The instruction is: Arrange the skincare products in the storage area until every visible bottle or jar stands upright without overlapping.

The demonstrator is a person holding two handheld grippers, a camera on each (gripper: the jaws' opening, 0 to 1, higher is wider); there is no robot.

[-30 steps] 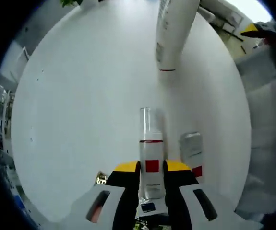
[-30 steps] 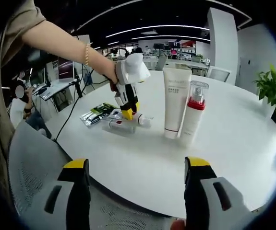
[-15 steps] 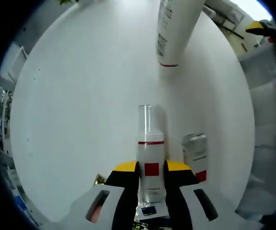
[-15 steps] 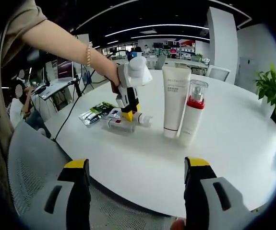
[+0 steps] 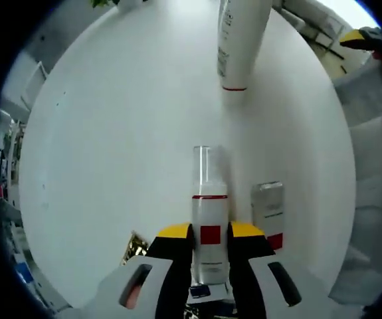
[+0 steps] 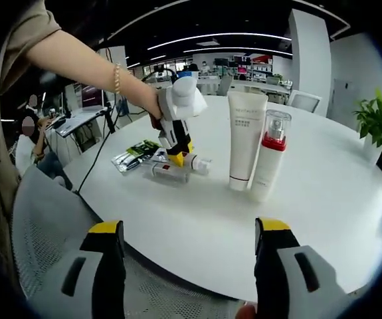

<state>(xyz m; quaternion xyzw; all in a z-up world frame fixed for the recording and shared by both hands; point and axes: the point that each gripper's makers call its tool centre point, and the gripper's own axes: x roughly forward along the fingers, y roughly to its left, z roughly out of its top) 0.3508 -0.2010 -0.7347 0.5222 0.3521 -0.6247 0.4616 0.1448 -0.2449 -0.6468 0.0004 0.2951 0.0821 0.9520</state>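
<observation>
A small bottle (image 5: 209,199) with a clear cap and a red band lies on the round white table (image 5: 111,146). My left gripper (image 5: 210,231) is shut on its body, yellow tips against both sides. From the right gripper view, a person's hand holds that left gripper (image 6: 177,157) down on the lying bottle (image 6: 192,163). A second small bottle (image 5: 268,212) lies right beside it, also seen as the nearer lying bottle (image 6: 166,171). A tall white tube (image 6: 246,136) and a red-collared pump bottle (image 6: 269,156) stand upright together. My right gripper (image 6: 191,232) hangs open near the table's front edge, holding nothing.
Several sachets (image 6: 134,156) lie left of the lying bottles, and a gold sachet (image 5: 135,244) shows beside my left jaw. A mesh chair (image 6: 44,219) stands off the table's near left edge. A potted plant (image 6: 377,119) sits at the far right.
Both views have shifted only slightly with the hands. The left gripper stays closed on the lying bottle and the standing tube and pump bottle have not moved.
</observation>
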